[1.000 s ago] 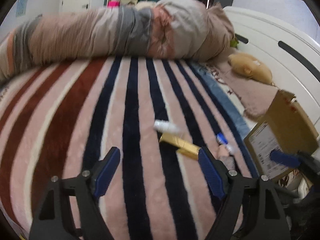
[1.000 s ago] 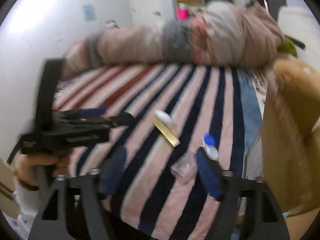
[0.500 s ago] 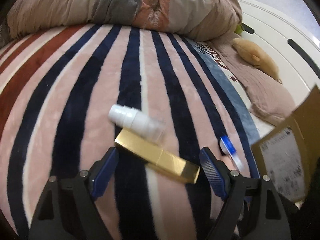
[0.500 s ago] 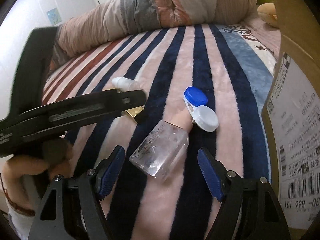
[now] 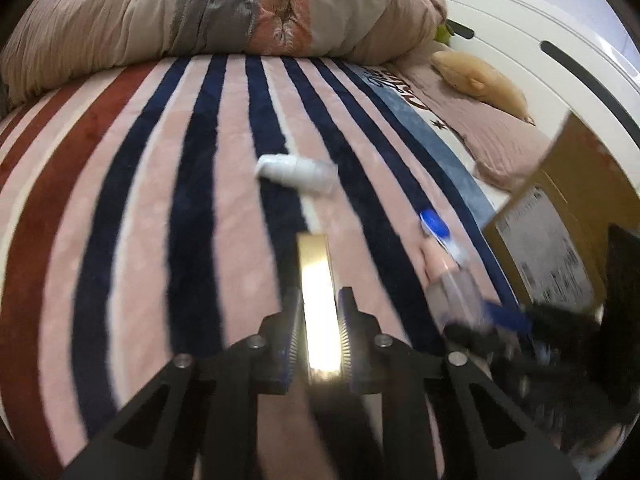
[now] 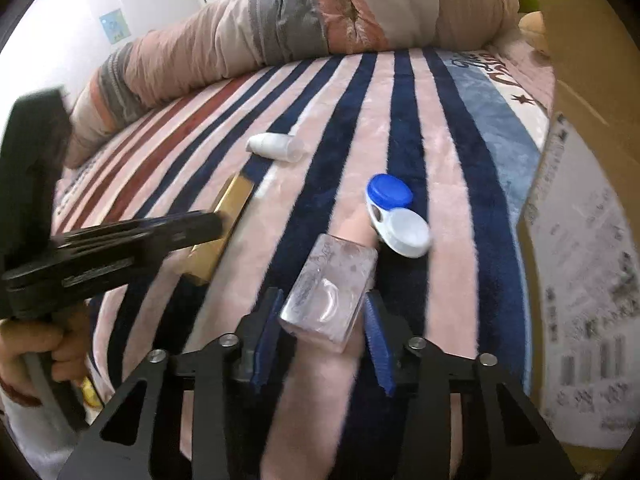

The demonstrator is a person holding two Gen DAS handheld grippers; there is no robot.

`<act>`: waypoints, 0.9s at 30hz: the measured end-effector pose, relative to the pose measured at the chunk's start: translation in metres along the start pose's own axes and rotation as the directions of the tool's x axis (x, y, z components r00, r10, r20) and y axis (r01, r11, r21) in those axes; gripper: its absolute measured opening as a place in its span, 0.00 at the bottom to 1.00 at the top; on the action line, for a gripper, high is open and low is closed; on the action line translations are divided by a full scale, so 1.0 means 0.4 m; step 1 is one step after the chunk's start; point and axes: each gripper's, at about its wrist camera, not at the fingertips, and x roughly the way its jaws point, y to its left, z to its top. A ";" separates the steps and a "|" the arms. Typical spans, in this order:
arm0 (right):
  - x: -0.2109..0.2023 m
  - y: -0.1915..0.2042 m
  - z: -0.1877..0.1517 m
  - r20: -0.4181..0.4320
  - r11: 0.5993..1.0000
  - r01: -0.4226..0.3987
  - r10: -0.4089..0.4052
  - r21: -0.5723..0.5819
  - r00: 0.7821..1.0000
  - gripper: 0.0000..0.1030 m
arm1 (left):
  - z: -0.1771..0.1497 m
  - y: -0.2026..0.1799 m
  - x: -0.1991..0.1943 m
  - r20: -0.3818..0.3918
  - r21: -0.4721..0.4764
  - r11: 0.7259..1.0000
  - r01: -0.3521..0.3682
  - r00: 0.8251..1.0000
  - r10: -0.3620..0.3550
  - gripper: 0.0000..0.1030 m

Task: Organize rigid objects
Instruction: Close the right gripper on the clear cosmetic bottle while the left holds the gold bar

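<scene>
Now left gripper (image 5: 319,312) clamped on gold bar (image 5: 318,300), right gripper (image 6: 320,320) around clear bottle (image 6: 330,292).

Striped blanket (image 5: 140,208), rolled quilt (image 5: 224,12), plush toy (image 5: 480,80).

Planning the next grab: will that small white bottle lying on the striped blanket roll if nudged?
Probably. The white bottle lies on its side and looks round, so a sideways push should roll it, though the plush striped blanket may slow it. It looks small and likely light.

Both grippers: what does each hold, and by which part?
Left gripper clamps the gold bar at its near end; right gripper clamps the clear bottle across its base.
</scene>
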 end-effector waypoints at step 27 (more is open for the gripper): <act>-0.066 0.094 0.022 0.127 0.990 -0.005 0.023 -0.140 0.992 0.26 | -0.019 -0.026 -0.029 0.127 -0.069 0.987 -0.145 0.980 0.153 0.15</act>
